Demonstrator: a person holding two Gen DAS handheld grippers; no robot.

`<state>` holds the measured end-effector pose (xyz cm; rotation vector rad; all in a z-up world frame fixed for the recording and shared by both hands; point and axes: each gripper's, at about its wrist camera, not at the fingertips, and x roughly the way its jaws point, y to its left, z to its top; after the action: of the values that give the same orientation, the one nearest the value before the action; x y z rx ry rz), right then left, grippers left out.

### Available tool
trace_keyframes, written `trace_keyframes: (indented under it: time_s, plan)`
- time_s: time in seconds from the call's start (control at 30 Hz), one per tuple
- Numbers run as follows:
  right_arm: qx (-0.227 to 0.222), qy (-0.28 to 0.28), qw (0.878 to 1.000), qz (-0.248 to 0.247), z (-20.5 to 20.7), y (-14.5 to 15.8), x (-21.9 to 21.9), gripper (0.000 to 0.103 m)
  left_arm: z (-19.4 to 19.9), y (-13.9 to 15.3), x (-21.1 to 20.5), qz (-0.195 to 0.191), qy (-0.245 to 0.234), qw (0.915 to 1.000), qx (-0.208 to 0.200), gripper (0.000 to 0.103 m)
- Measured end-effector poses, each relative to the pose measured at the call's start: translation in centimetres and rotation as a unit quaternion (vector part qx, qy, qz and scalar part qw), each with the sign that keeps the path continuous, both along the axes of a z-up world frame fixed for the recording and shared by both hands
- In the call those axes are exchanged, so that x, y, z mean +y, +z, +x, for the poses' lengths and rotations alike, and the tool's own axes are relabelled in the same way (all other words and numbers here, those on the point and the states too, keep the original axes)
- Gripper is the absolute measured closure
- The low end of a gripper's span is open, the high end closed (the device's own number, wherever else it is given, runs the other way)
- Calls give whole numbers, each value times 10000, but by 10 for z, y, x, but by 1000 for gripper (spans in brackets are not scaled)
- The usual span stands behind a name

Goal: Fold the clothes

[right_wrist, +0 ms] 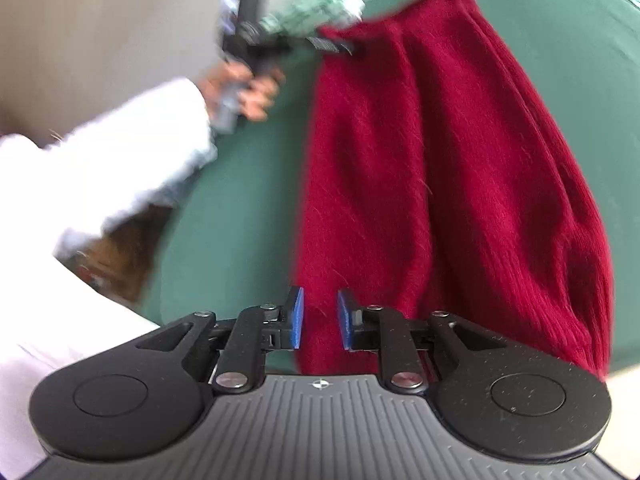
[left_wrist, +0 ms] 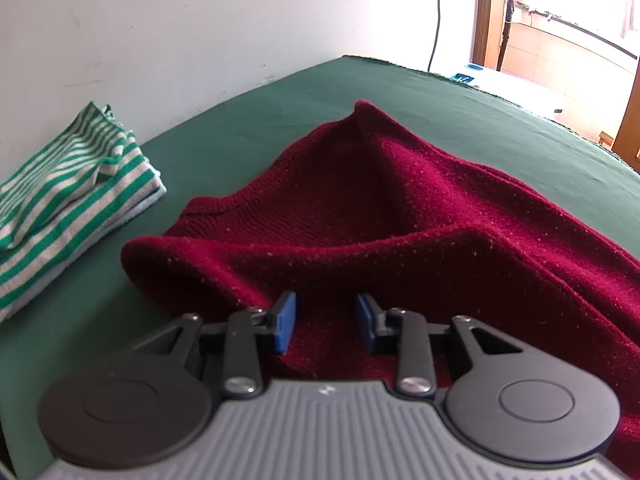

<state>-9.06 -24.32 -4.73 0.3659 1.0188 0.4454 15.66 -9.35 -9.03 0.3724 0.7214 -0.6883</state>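
Observation:
A dark red knit sweater [left_wrist: 420,208] lies bunched on the green table [left_wrist: 280,112]. My left gripper [left_wrist: 326,322] is open, its blue pads [left_wrist: 286,320] just over the sweater's near edge. In the right wrist view the sweater [right_wrist: 440,180] lies stretched away from me. My right gripper [right_wrist: 320,318] is open, its blue pads [right_wrist: 297,316] astride the sweater's near left edge. The left gripper [right_wrist: 336,46] also shows there, blurred, at the sweater's far corner.
A folded green-and-white striped garment [left_wrist: 68,196] sits at the table's left by the white wall; it shows blurred in the right wrist view [right_wrist: 316,8]. The person's white sleeve [right_wrist: 132,152] reaches across the left. A doorway [left_wrist: 560,40] is beyond the table.

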Motion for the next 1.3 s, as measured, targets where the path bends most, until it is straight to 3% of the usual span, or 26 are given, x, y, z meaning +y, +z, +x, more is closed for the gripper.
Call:
trace_keyframes:
  time_s: [0.07, 0.1, 0.23, 0.37, 0.43, 0.47, 0.5, 0.57, 0.6, 0.67, 0.73, 0.77, 0.93, 1.03, 1.07, 1.17, 1.3]
  plan:
    - [98, -171, 9997, -139, -2, -1, -4, 103, -4, 0, 1, 35, -21, 9999, -110, 68]
    - [23, -150, 9999, -1, 1, 7, -2, 95, -6, 1, 2, 40, -28, 9999, -148, 68]
    - [-580, 29, 9970, 504, 27, 34, 12, 88, -12, 17, 15, -329, -93, 9989, -335, 68]
    - [-491, -188, 9967, 615, 61, 4, 14, 86, 5, 5, 8, 60, 117, 9996, -232, 64]
    - [-282, -312, 9986, 328, 67, -9, 12, 89, 14, -3, 14, 22, 317, 9993, -199, 50]
    - [-192, -363, 9990, 202, 70, -12, 11, 103, 17, -3, 19, -79, 391, 9990, -202, 48]
    - [-186, -361, 9988, 263, 73, -7, 8, 103, 18, -2, 22, -145, 419, 9989, -173, 49]
    - [-230, -348, 9984, 370, 82, 2, 3, 91, 19, 7, 32, -439, 438, 9978, -230, 56]
    - [-467, -306, 9978, 365, 94, 9, 5, 89, 20, 12, 36, -593, 447, 9969, -264, 56]
    - [-898, -238, 9949, 383, 119, 22, 10, 89, 32, 15, 41, -772, 554, 9954, -112, 59]
    - [-989, -284, 9927, 629, 163, 23, 13, 88, 47, 10, 41, -726, 742, 9946, 18, 66]
    - [-935, -298, 9920, 792, 185, 19, 15, 88, 56, 6, 40, -668, 828, 9943, 93, 73]
    - [-299, -386, 9903, 1298, 261, -16, 11, 89, 77, -3, 41, -848, 978, 9910, 327, 74]
    - [-95, -733, 9823, 1721, 270, -35, -2, 90, 75, -5, 41, -831, 911, 9920, 263, 72]
    - [0, -943, 9770, 1915, 272, -45, -11, 103, 74, -6, 42, -838, 901, 9921, 233, 72]
    - [260, -1354, 9502, 2797, 271, -74, -34, 103, 71, -7, 44, -812, 873, 9927, 169, 72]
    - [9, -1356, 9477, 2890, 264, -61, -32, 98, 68, -2, 44, -743, 861, 9935, 73, 72]
